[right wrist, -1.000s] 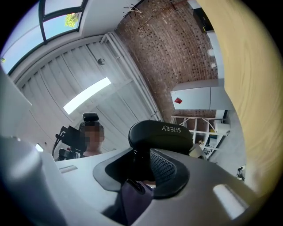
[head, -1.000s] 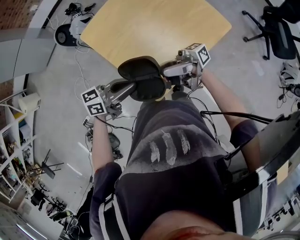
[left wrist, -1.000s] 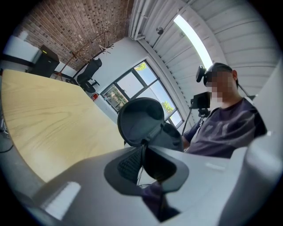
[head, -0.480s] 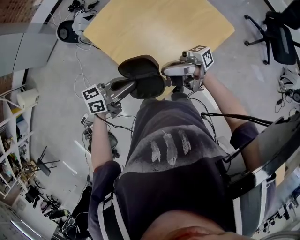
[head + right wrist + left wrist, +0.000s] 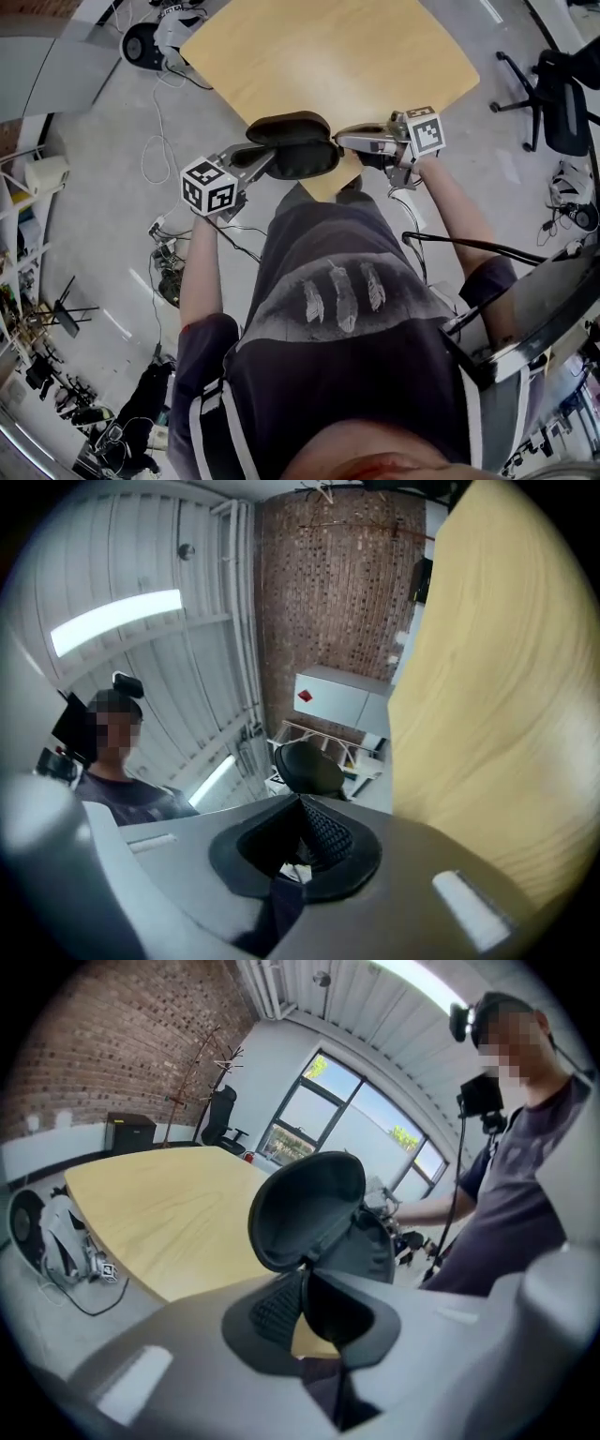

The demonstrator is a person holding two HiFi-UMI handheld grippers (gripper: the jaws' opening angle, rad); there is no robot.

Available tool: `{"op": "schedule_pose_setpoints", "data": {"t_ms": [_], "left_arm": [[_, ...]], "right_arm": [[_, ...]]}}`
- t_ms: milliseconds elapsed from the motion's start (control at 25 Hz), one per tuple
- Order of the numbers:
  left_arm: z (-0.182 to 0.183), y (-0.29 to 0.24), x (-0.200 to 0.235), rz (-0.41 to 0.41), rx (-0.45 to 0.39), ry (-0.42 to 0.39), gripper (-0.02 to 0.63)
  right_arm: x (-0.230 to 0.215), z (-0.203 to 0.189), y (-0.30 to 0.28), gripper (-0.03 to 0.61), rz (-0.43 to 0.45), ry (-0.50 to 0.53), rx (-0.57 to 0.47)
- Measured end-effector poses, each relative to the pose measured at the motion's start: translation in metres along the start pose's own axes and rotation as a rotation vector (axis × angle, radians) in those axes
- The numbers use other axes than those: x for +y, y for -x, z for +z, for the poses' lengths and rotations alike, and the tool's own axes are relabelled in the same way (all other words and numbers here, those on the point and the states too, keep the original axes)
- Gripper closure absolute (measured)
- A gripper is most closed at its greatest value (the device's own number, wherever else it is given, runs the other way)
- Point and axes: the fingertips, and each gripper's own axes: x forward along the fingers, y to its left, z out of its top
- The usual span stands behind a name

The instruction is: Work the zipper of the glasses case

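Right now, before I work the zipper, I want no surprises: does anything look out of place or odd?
The glasses case gapes open, lid tilted up, and it is not lying on the wooden table: the left claw pinches one end and holds it in the air. No damage or spill shows.

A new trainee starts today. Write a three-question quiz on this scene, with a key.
1. True or false: the right gripper stands wide open.
2. The glasses case is: A open, B zipped shut, C lying on the floor.
3. Fill in: the left gripper is shut on the ____.
Key: 1 false, the right gripper is shut; 2 A; 3 glasses case.
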Motion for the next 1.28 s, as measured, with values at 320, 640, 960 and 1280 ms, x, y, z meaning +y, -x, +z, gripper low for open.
{"op": "schedule_pose_setpoints", "data": {"t_ms": [320, 640, 960, 1280], "left_arm": [[-0.037, -0.052, 0.047, 0.25, 0.157, -0.171, 0.562], [-0.031, -0.021, 0.069, 0.309, 0.086, -0.026, 0.263], [0.056, -0.058, 0.059, 0.193, 0.201, -0.353, 0.194], [0.016, -0.115, 0.058, -0.092, 0.506, -0.271, 0.243]], "right_arm": [[-0.086, 0.001, 0.031, 0.581, -0.408, 0.11, 0.014], [-0.104, 0.0, 0.048, 0.581, -0.504, 0.171, 0.058], [-0.108, -0.013, 0.049, 0.58, -0.542, 0.234, 0.167], [-0.114, -0.012, 0.048, 0.58, -0.595, 0.247, 0.147]]}}
